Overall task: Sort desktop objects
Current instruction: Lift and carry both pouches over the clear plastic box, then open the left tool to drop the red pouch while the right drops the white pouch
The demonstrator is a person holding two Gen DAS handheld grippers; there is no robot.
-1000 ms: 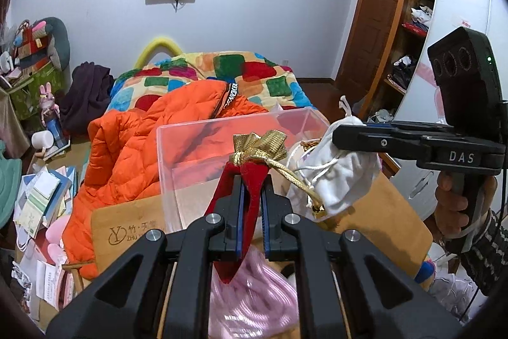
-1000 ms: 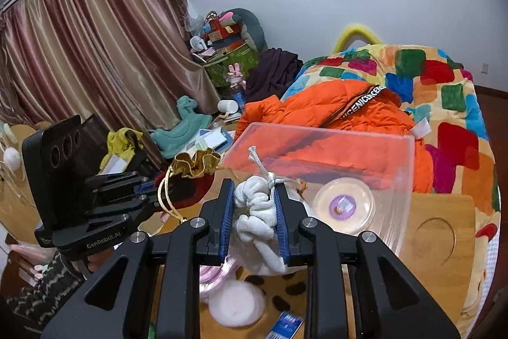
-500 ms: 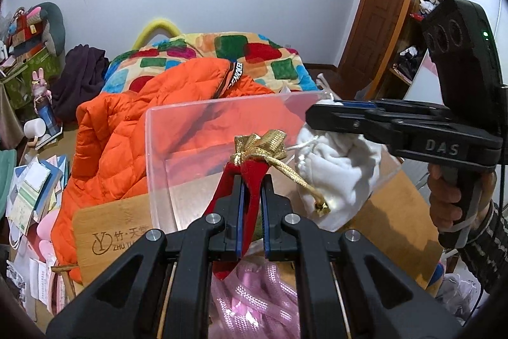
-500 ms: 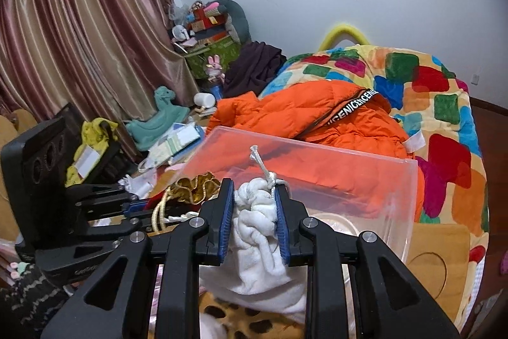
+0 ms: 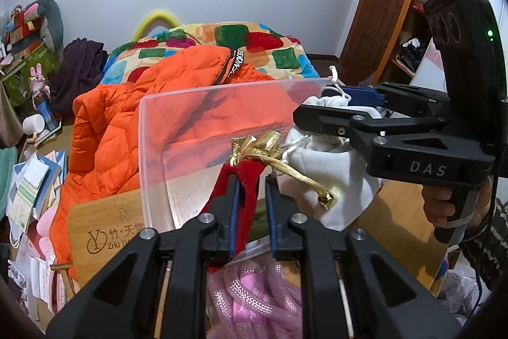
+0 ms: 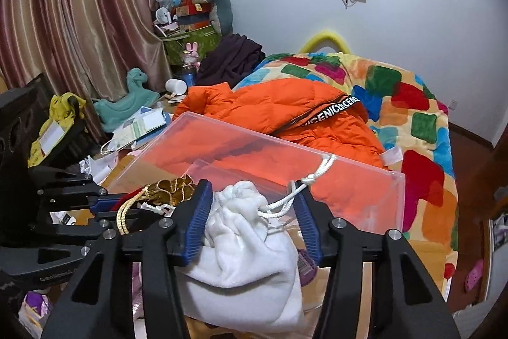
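Over the clear bin, left wrist view: left gripper (image 5: 250, 196) jaws just eased apart; red pouch (image 5: 247, 205) between them, gold cord trailing right, right pad clear of it.
Clear bin (image 5: 152, 148): on the bamboo table (image 5: 104, 231), just beyond.
Right wrist view: right gripper (image 6: 250, 221) jaws just opened, released; white drawstring pouch (image 6: 244, 247) sags between them, leaning on the left pad, above the bin's near edge.

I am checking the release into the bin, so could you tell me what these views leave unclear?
- Right wrist view: the lower part of the white drawstring pouch runs behind the right gripper, whose jaws have just been opening.
- Left wrist view: the red pouch bottom is hidden by the left gripper.
- Both views: the clear plastic bin floor is covered by the pouches.
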